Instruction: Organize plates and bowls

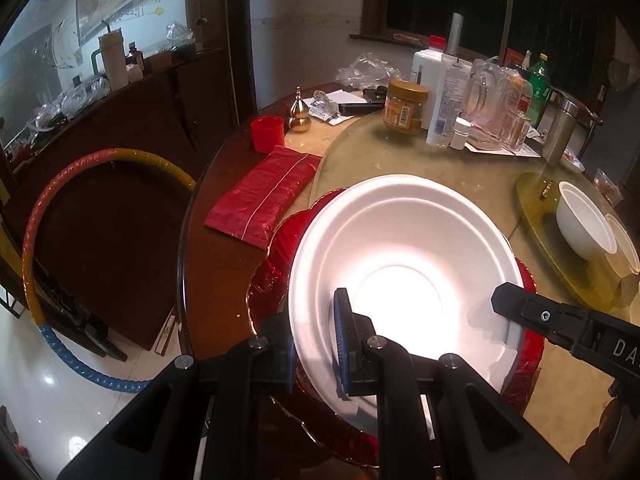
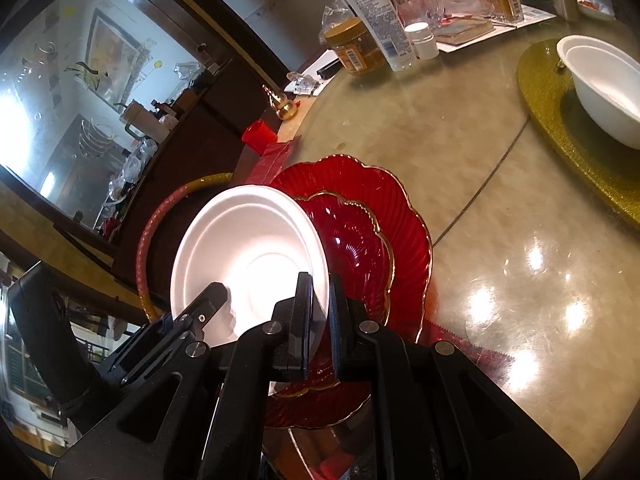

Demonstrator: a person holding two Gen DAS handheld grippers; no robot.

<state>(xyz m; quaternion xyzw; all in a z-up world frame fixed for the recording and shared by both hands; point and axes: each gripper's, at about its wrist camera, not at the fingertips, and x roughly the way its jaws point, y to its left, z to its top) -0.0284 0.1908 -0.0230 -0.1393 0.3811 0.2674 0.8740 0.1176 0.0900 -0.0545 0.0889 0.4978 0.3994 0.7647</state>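
A white foam plate [image 1: 404, 276], round and shallow with a raised ring at its centre, is held tilted above the red plates, its rim pinched on two sides. Beneath it lie two red glass plates with scalloped, gold-edged rims: a small red plate [image 2: 360, 240] nested on a large red plate [image 2: 404, 208], both flat near the table edge. Well apart, a white bowl [image 2: 604, 88] stands upright on a gold glitter charger [image 2: 552, 120], with another pale bowl [image 1: 624, 244] just beside it
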